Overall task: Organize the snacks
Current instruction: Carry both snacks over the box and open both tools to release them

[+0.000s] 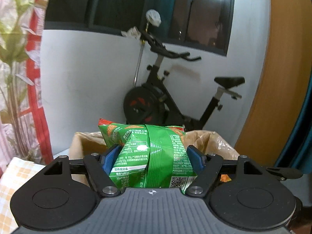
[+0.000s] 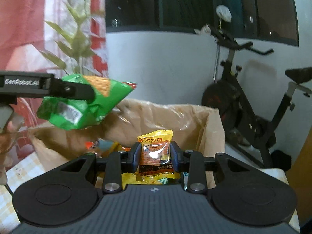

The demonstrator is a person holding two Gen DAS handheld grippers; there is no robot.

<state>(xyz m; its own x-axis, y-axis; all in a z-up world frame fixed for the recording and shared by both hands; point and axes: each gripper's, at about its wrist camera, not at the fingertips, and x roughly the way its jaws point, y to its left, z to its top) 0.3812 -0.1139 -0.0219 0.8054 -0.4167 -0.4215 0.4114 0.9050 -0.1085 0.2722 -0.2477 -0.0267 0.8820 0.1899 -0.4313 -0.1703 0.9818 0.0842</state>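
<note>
- Green chip bag (image 1: 150, 156) sits pinched between the blue pads (image 1: 109, 159) of the left gripper (image 1: 151, 159), crumpled at the waist; in the right wrist view the same bag (image 2: 85, 101) hangs above the left rim of the box (image 2: 212, 128), not yet over its middle.
- Yellow packet (image 2: 155, 152) is pinched upright between the pads of the right gripper (image 2: 155, 154), low over the box and just above the snacks (image 2: 105, 145) that already lie inside.
- Judgement: both hands are at the drop-off step, so each load should be fully over the opening before its fingers spread.
- For the left: carry the bag further inward, past the cardboard wall, and lower it first; a puffy bag let go from height may bounce off the rim or catch the loose plastic liner (image 2: 156, 115).
- For the right: the packet looks close to placed; ease it flat onto the pile, then part the fingers only enough to free it.
- Release one hand at a time so the two grippers do not meet over the box.
- Lift straight up afterwards, since a sideways pull could snag the liner.
</note>
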